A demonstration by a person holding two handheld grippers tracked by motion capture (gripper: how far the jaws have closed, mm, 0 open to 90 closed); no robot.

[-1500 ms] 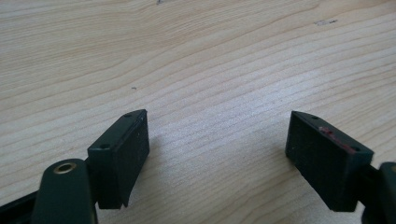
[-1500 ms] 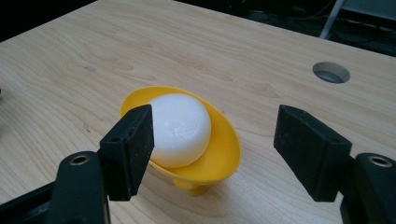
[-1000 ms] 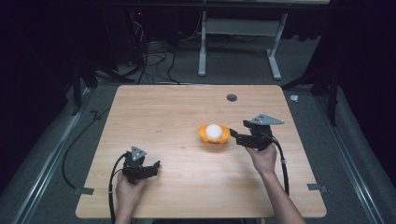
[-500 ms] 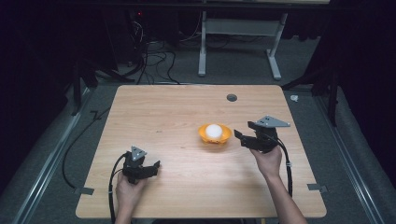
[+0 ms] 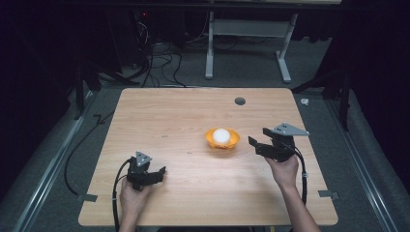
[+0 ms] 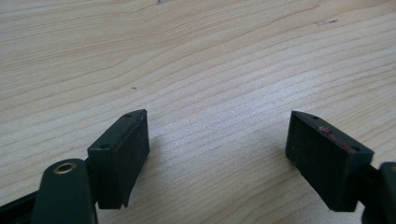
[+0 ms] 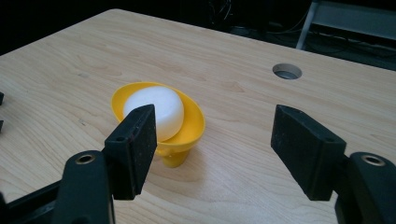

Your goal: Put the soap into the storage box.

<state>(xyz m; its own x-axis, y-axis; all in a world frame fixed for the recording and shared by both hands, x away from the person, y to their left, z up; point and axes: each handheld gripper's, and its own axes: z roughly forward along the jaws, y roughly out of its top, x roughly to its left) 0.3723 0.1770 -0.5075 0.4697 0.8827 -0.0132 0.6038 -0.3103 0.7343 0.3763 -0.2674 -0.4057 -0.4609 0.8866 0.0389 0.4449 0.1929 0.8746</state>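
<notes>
- Standing well apart with nothing between them: the two black jaws of the right gripper (image 7: 215, 126), pads facing each other across bare wood, touching nothing.
- Showing just past the left-hand jaw in the right gripper view: a small yellow plastic cup-shaped bowl on a short foot (image 7: 189, 128), near the jaw tips but clear of them.
- Standing upright on that foot, mouth turned up and a little toward the camera; round in outline, so no long axis to speak of beyond the vertical one through foot and rim.
- Sitting inside the bowl: a white rounded ball-like lump (image 7: 156, 109), rising above the rim and filling most of the hollow.
- Seen from the high view: bowl (image 5: 233, 141) with the white lump (image 5: 221, 135) on the right half of the light wooden table (image 5: 169, 121), just to the left of the right gripper (image 5: 257, 137), jaws aimed at it, a gap between.
- Lying beyond the bowl toward the far edge: a round hole in the tabletop (image 7: 286, 71).
- Held wide apart as well: the black jaws of the left gripper (image 6: 217, 135), close over bare wood grain, gripping nothing.
- Placed near the front left of the table in the high view, well apart from the bowl: the left gripper (image 5: 162, 171), in the left hand (image 5: 130, 195).
- Wrapped around the right gripper's body from below: the right hand (image 5: 283, 169), with the grey three-cornered plate (image 5: 288, 129) on top.
</notes>
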